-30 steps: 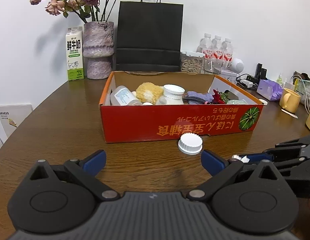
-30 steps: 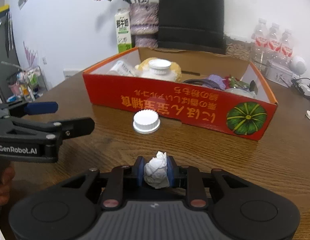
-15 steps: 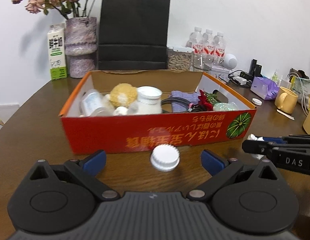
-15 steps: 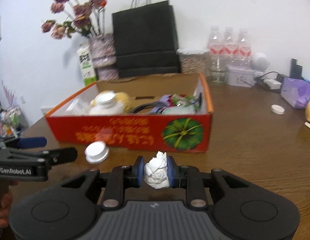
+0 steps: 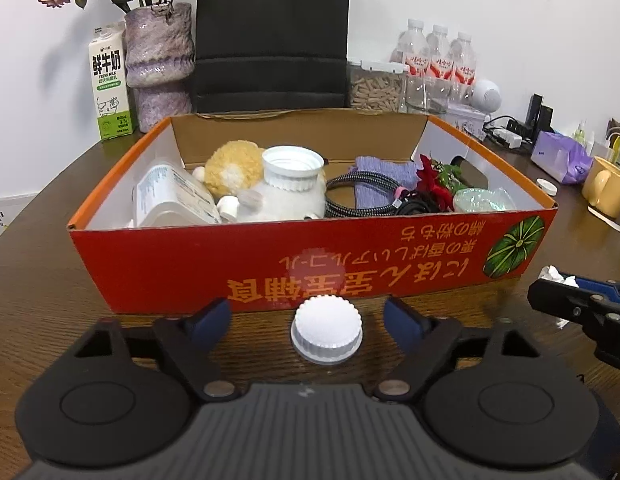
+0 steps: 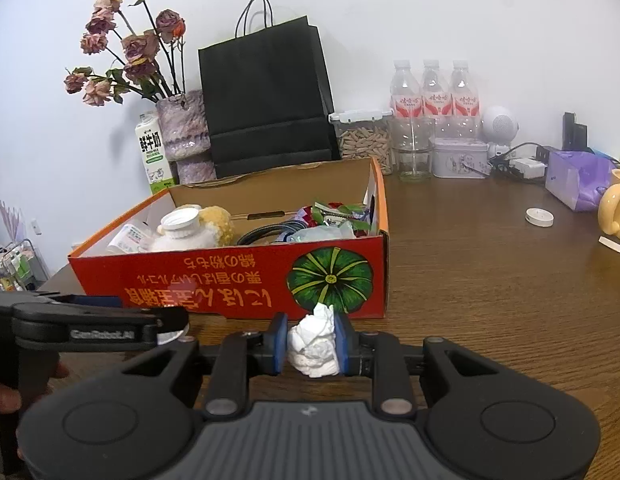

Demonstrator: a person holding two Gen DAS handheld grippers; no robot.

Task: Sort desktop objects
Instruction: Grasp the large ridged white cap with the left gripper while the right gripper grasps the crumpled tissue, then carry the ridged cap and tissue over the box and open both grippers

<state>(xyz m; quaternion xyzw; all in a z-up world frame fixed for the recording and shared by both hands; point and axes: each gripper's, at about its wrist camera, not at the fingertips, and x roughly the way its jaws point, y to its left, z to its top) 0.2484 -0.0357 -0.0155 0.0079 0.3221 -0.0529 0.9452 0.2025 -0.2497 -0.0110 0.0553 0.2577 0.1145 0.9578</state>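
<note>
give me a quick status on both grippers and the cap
Left gripper open, fingers either side of white cap on table. Right gripper shut on paper wad. Red box just beyond.

Black hand-held gripper (image 5: 306,322), blue pads (image 5: 208,320)

I'm seeing the brown wooden table (image 6: 490,280) carrying the red cardboard box (image 5: 190,264), a white ridged cap (image 5: 327,334) lying just before it.

A black bag (image 6: 266,100) stands against the wall at the back of the worktop (image 6: 490,280). Left of it are a vase (image 6: 184,128) of dried roses (image 6: 126,48) and a milk carton (image 6: 152,156). To the right stand three water bottles (image 6: 434,92), a tin (image 6: 458,158), a purple pack (image 6: 576,178) and a yellow mug (image 6: 616,204).
</note>
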